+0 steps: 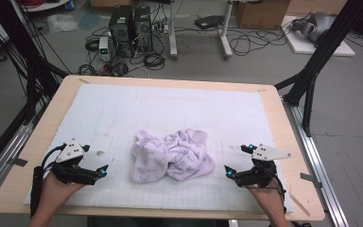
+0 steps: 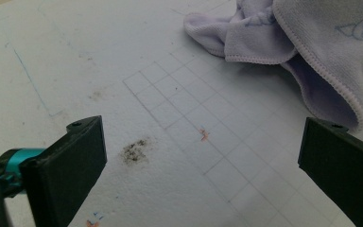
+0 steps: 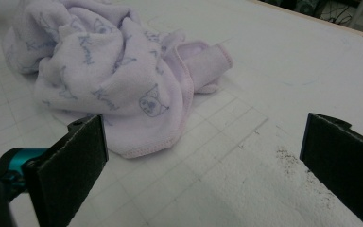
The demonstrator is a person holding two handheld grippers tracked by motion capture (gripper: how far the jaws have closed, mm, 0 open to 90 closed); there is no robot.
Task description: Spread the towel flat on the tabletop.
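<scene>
A crumpled pale lilac towel (image 1: 172, 155) with small cartoon prints lies in a heap at the middle of the white gridded mat (image 1: 123, 113). My left gripper (image 1: 101, 162) rests near the mat's front left, open, with nothing between its jaws. The left gripper view looks past its wide jaws (image 2: 201, 161) to the towel (image 2: 302, 42) at upper right. My right gripper (image 1: 236, 161) sits at the front right, open and empty, pointing at the towel. In the right gripper view the towel (image 3: 108, 80) lies just beyond the left jaw.
The mat covers a wooden table (image 1: 283, 142). Dark smudges mark the mat (image 2: 134, 151) near each gripper. Black frame posts (image 1: 312, 71) stand at both sides. Computers (image 1: 130, 28), cables and boxes lie on the floor beyond the far edge.
</scene>
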